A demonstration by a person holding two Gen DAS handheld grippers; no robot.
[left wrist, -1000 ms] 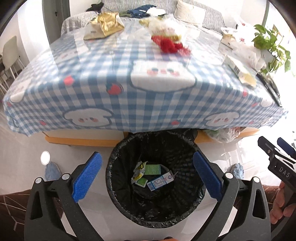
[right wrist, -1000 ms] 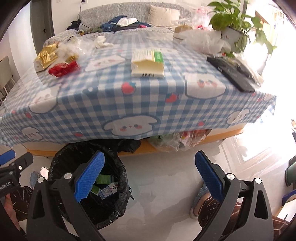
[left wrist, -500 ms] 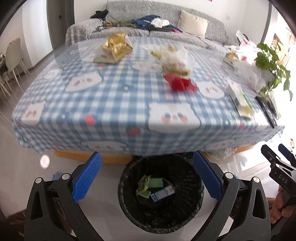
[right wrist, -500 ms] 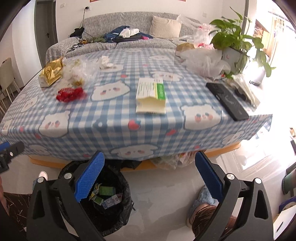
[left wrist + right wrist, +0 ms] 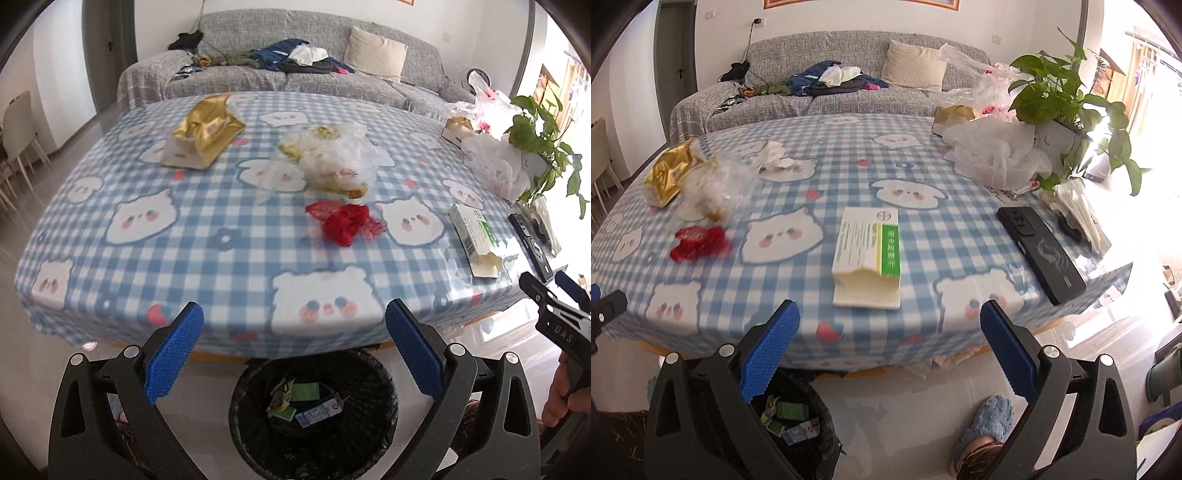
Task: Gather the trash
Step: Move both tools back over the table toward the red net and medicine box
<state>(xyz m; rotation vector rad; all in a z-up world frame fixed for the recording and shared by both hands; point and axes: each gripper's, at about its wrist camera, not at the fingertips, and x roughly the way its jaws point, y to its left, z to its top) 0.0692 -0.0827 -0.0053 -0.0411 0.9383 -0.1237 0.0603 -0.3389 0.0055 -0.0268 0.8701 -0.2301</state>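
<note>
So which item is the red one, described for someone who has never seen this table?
Start at the blue checked tablecloth with white cartoon faces. Near its middle, just in front of the clear crumpled plastic bag, lies the red mesh netting. It is the only red piece, bunched and see-through, unlike the gold foil bag and the white-and-green carton.

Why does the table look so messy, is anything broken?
Nothing looks broken. Litter is scattered on the tablecloth: a crumpled gold bag, a clear wrapper, red netting, and a box with one end open.
</note>
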